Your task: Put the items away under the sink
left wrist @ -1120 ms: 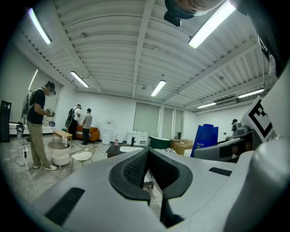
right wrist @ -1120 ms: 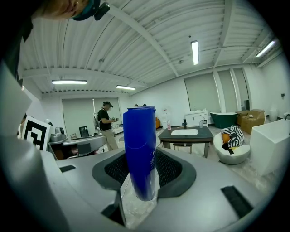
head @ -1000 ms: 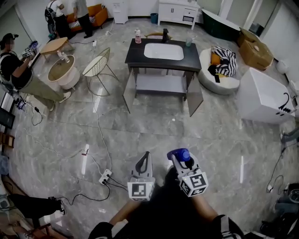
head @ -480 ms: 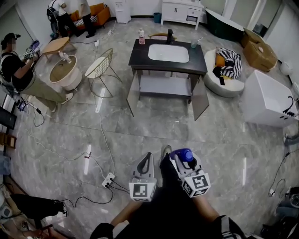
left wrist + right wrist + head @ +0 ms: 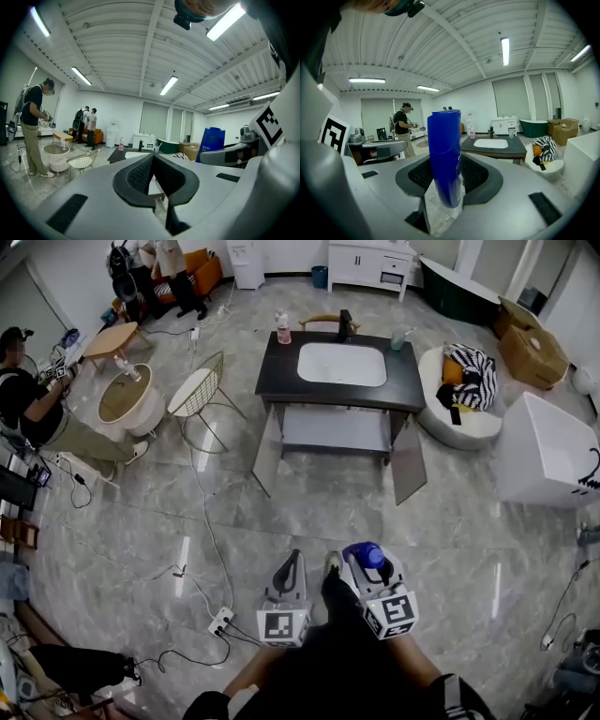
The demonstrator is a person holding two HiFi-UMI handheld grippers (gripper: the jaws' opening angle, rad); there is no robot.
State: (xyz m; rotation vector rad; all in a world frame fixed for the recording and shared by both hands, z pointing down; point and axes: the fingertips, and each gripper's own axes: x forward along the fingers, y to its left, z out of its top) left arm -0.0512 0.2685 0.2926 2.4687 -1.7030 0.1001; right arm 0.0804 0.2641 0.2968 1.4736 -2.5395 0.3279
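Our right gripper [image 5: 447,180] is clamped on a blue bottle [image 5: 445,154], gripped low on its body so that most of it rises above the pads. Just to its left, our left gripper [image 5: 152,168] has its jaws closed together with nothing between them. We hold both close in front of our body, above a grey marble floor [image 5: 309,512]. Down to the left of the left gripper a white power strip [image 5: 221,621] lies on the floor with cables running off it. Well ahead of both grippers stands the sink cabinet [image 5: 281,362], dark-topped with a white basin [image 5: 342,364]. Its two doors [image 5: 267,451] are swung open, showing a shelf [image 5: 336,427] underneath. On the top, a pink bottle [image 5: 279,326] sits at the far left corner, a black tap [image 5: 344,324] behind the basin and a cup [image 5: 397,338] at the far right. Left of the cabinet is a wire chair [image 5: 199,390]; right of it is a white seat [image 5: 469,423] with a striped cloth [image 5: 478,367] on it.
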